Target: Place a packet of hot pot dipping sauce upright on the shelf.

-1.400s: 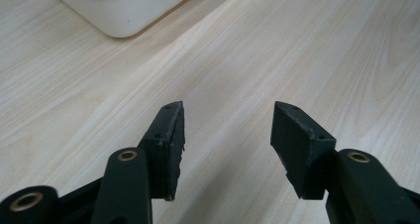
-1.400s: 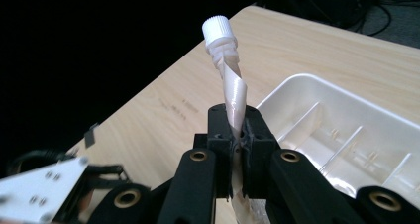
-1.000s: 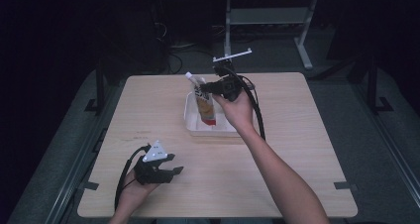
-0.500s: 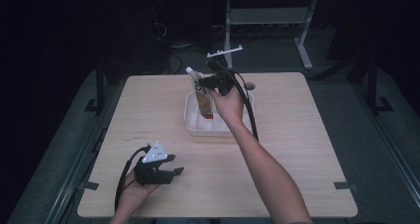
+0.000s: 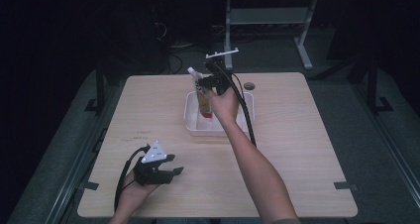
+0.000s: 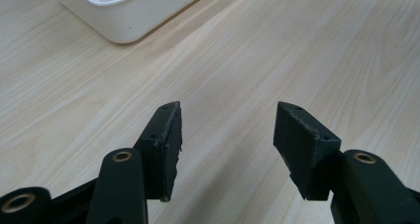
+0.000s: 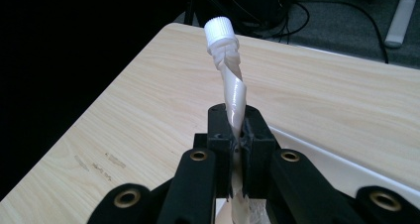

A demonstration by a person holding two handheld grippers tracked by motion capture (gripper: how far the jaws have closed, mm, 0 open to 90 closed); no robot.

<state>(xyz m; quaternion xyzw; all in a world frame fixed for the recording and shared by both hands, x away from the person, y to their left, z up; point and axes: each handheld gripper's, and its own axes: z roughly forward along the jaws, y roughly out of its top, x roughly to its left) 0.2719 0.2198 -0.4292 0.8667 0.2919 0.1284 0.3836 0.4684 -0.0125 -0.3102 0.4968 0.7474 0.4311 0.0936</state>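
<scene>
My right gripper is shut on a squeezable pouch with a white screw cap and an orange-red lower part, held upright over the white tray at the table's middle back. In the right gripper view the jaws pinch the pale pouch neck just below its cap. My left gripper rests low over the table near the front left, open, with bare wood between its pads.
The wooden table has free room to the right and left of the tray. A corner of the tray lies ahead of the left gripper. A small dark hole sits at the table's back edge. Beyond stand cables and a white metal frame.
The right hand has carried the pouch towards the back of the tray and a little lower, standing it more upright. The left gripper has stayed put.
</scene>
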